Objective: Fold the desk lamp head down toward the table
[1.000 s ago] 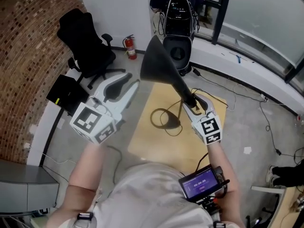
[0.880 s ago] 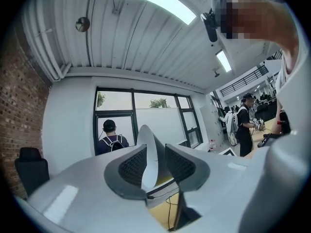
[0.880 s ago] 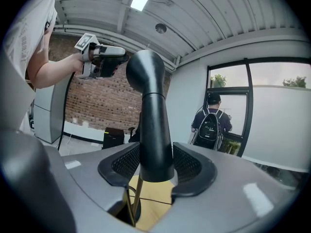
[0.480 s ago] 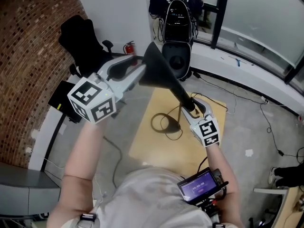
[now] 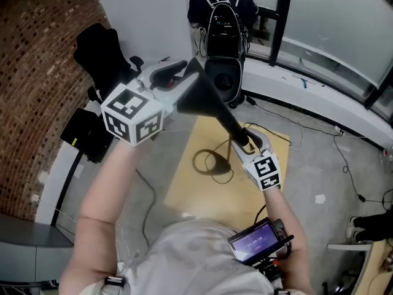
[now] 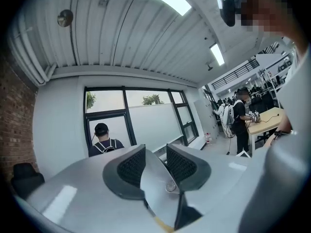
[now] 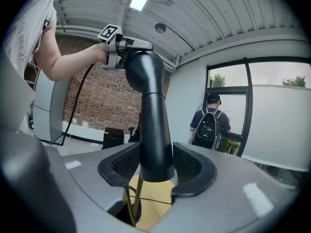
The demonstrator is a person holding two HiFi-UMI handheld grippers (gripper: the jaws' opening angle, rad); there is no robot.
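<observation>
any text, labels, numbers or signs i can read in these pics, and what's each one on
No text here can be read outright.
Screen of the device at the person's waist: pale characters, too small to read.
Marker cubes: black-and-white square patterns only, no letters or numbers.
Shirt: grey print, too blurred to read.

Black lamp head (image 5: 201, 96) — brown brick wall (image 5: 37, 54)
</observation>
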